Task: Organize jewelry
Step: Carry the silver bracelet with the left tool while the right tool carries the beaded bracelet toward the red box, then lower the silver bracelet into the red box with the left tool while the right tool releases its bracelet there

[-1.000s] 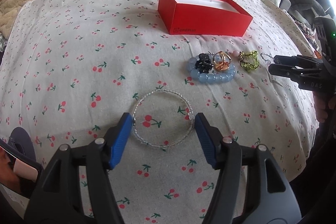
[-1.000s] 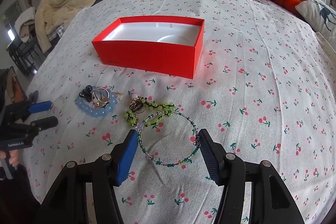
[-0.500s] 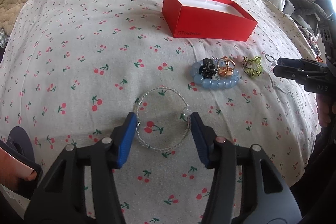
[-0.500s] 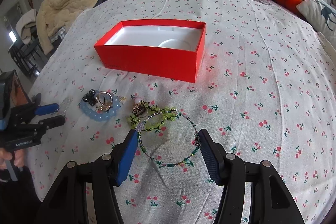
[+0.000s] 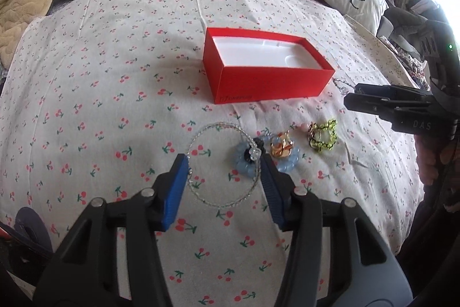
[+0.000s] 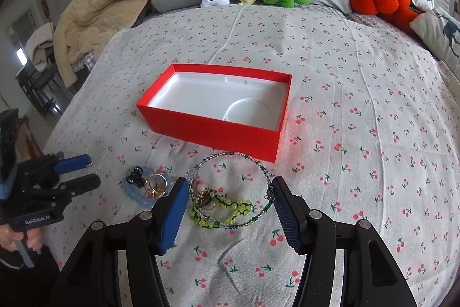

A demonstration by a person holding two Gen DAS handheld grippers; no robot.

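Left tongs [image 5: 224,171] pinch a clear beaded bangle [image 5: 221,163] between the blue pads, above the bed [image 5: 86,76]. Blue bracelet [image 5: 266,160] lies beneath, red box [image 5: 267,71] toward the headboard. Right tongs [image 6: 230,200] clamp a green-purple beaded bangle [image 6: 230,189] over the lime bracelet [image 6: 227,209].

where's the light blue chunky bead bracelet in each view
Left wrist: the light blue chunky bead bracelet lies right of centre, partly behind the left gripper's right finger.
Right wrist: it lies lower left, beside the right gripper's left finger.
Shared landmark: the open red cardboard box.
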